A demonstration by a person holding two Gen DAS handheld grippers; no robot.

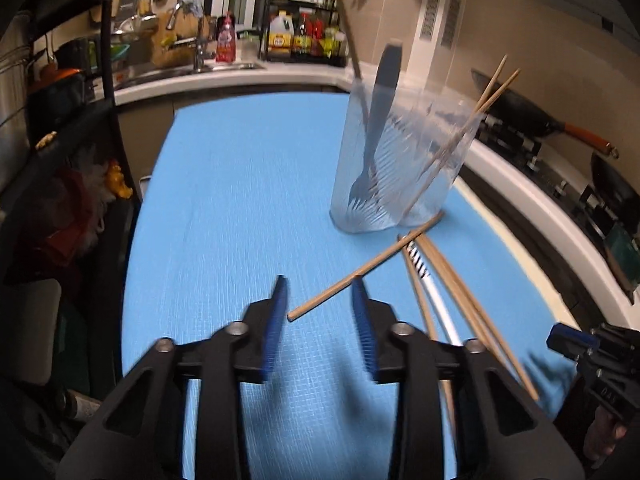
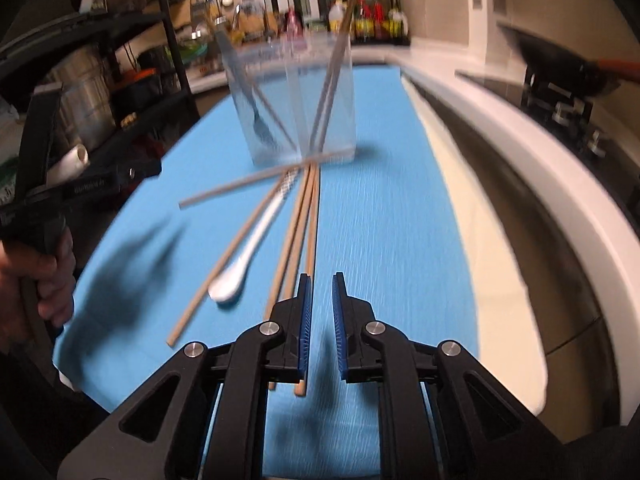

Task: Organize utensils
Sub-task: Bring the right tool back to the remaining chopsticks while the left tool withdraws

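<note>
A clear plastic holder [image 1: 396, 168] stands on the blue mat [image 1: 240, 184] and holds a fork [image 1: 370, 152] and two chopsticks [image 1: 460, 136]. In front of it lie several loose wooden chopsticks [image 1: 360, 270] and a white spoon [image 1: 434, 296]. My left gripper [image 1: 320, 320] is open and empty, just above the near end of one chopstick. In the right wrist view the holder [image 2: 296, 96], chopsticks [image 2: 296, 220] and spoon [image 2: 240, 272] lie ahead. My right gripper [image 2: 321, 320] is open a little and empty, beside the chopstick ends.
A white counter edge [image 1: 540, 216] runs along the right with a stove and a black wok [image 1: 520, 108]. A sink, bottles and a spice rack [image 1: 304, 32] stand at the back. A dark shelf unit [image 1: 60, 160] stands at the left.
</note>
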